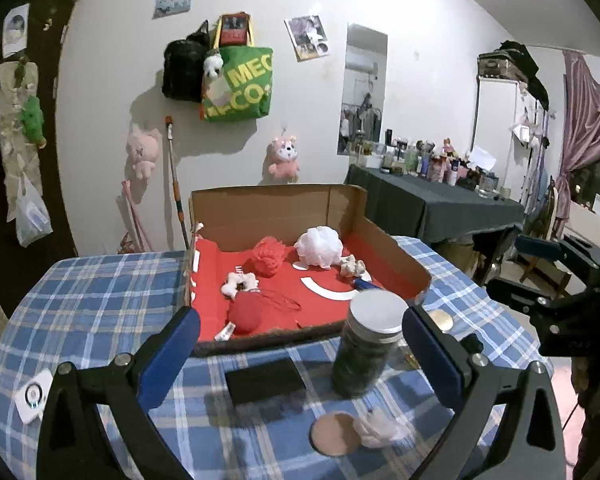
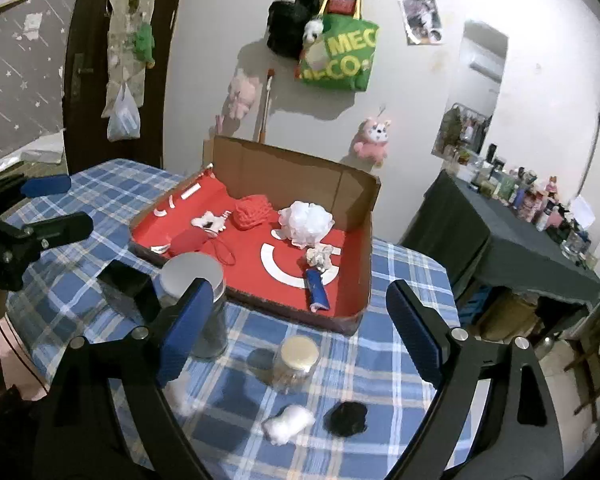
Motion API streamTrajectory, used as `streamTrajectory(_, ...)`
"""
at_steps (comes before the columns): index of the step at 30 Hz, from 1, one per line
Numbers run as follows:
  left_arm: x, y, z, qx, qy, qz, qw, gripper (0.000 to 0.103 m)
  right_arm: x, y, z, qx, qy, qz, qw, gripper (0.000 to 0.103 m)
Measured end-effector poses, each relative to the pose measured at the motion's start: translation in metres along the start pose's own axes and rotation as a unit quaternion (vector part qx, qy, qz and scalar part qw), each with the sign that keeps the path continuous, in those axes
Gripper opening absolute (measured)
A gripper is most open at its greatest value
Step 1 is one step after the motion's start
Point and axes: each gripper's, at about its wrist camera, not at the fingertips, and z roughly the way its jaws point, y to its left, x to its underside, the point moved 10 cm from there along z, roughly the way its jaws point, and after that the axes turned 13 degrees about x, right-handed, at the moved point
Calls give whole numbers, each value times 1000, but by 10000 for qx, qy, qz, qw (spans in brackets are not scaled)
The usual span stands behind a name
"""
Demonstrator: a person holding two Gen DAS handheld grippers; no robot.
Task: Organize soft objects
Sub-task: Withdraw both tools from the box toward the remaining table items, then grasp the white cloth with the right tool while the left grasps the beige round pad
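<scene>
soft objects are partly sorted, by the look of it: nearest the cameras, three still lie loose on the checked tablecloth (image 2: 380,360), a white fluffy piece (image 2: 288,424) and a black one (image 2: 346,418) just beside each other, and a pale pinkish piece (image 1: 380,428) touching a round tan disc (image 1: 334,432). both claws hang above this near edge with nothing in them: the left gripper (image 1: 300,344) has its blue pads spread wide, and the right gripper (image 2: 300,328) stands open too, empty between the fingers. a little further in stand a dark jar with a grey lid (image 1: 364,344), a small clear jar with a cream lid (image 2: 294,362) and a flat black block (image 1: 266,380), none of them soft. beyond those sits the cardboard box (image 2: 364,240) with its red floor, already holding a red knitted ball (image 2: 252,212), a white pompom (image 2: 306,222), a red pouch (image 1: 246,314), a white scrunchie (image 1: 240,282), a small beige piece (image 2: 318,258) and a blue item (image 2: 318,290). i judge the job well past halfway, the three loose pieces remaining.
</scene>
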Motion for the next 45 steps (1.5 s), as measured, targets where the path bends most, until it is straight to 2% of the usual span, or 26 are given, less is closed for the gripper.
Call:
streamTrajectory(5, 23, -12, -7, -177, -182, 160, 9995, 103, 22, 1, -20, 65, -155, 310, 9994, 90)
streamTrajectory(8, 39, -16, -5, -179, -149, 102, 9997, 103, 41, -1, -21, 152, -137, 507, 9985, 90)
streamTrajectory(16, 93, -12, 21, -351, 273, 44, 9990, 103, 89, -3, -5, 398, 118, 837, 9956, 90)
streamTrajectory(20, 117, -7, 38, -279, 558, -98, 9980, 103, 115, 2, 12, 257, 397, 1030, 9936, 90)
streamTrajectory(24, 136, -1, 49, -360, 808, -129, 9960, 103, 138, 8, 30, 227, 690, 1058, 9917, 90)
streamTrajectory(30, 153, 5, 63, -258, 1202, -269, 9921, 103, 157, 9, 46, 348, 922, 932, 9908, 90)
streamTrajectory(37, 156, 2, 78, -159, 1506, -197, 9883, 103, 162, 3, 63, 456, 1115, 863, 9890, 90)
streamTrajectory(45, 157, 4, 91, -121, 1801, -144, 9835, 102, 165, 10, 78, 232, 1300, 796, 9880, 90)
